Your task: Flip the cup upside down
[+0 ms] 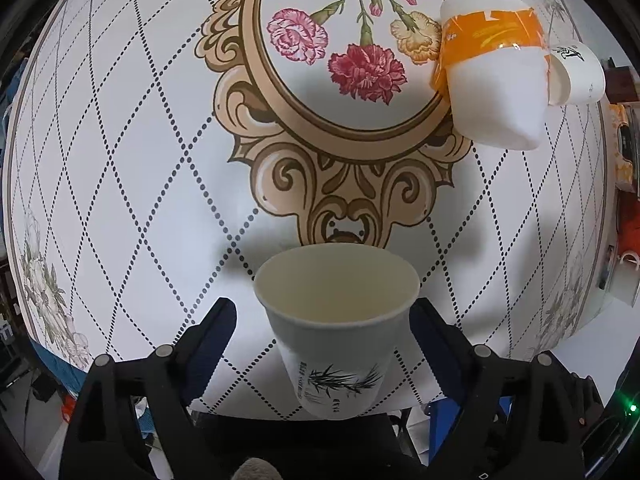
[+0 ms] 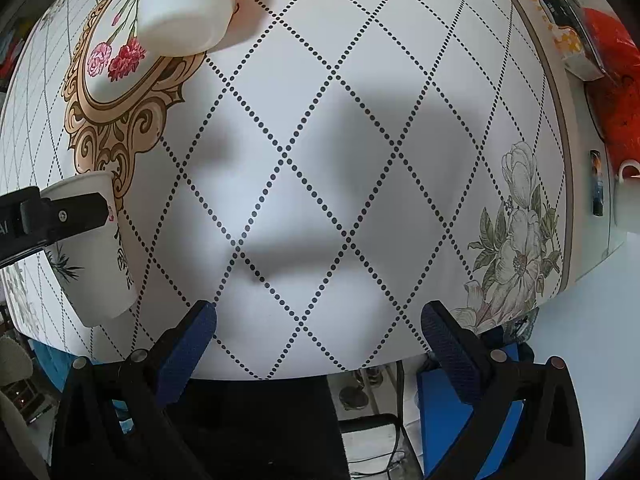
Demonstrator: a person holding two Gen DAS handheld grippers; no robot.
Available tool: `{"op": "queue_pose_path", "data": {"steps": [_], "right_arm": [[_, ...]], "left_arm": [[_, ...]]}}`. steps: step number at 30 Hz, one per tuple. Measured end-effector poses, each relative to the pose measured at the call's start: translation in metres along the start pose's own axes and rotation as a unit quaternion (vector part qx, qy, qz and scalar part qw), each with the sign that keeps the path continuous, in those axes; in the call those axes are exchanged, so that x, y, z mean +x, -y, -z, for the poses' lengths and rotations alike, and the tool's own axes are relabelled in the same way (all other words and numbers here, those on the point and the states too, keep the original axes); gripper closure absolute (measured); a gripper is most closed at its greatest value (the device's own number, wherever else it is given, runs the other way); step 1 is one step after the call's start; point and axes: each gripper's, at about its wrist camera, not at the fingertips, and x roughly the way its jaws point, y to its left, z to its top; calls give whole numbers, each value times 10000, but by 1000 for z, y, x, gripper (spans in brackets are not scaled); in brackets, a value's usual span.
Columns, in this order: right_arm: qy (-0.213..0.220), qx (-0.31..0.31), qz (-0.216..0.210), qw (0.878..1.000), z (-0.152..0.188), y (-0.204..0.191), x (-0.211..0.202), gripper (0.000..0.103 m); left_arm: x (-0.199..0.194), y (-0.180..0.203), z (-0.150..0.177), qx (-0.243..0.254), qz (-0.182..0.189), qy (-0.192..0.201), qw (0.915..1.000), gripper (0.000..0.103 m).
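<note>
patterned tablecloth (image 1: 120, 200), upright paper cup (image 1: 336, 320), left tool (image 1: 320, 320)

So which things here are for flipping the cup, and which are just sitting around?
For the job:
- paper cup, upright, mouth open, between the jaws
- left gripper, around the cup; whether it pinches, I can't tell

Just lying about:
- white cup with orange band, upside down on the table
- small white cup beside it, on its side
- flowered tablecloth
- right gripper, open, empty
</note>
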Motion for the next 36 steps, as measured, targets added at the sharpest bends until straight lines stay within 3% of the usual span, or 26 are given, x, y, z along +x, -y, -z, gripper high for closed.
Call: {"op": "queue_pose_path", "data": {"steps": [9, 15, 19, 26, 36], "right_arm": [[23, 27, -26, 10000, 0, -9, -14, 0], [143, -58, -228, 9996, 3, -17, -39, 0], [272, -256, -379, 9986, 4, -31, -63, 0], [469, -823, -459, 9944, 4, -63, -99, 0], [465, -1861, -206, 9812, 5, -118, -110, 0]], "left_arm": [[-27, -5, 4, 31, 123, 153, 9998, 14], [-81, -22, 17, 48, 147, 659, 9977, 14], [-107, -46, 31, -11, -43, 901, 9959, 14], [-104, -99, 59, -572, -269, 885, 9941, 14], [-88, -149, 81, -1370, -95, 808, 9872, 14]]}}
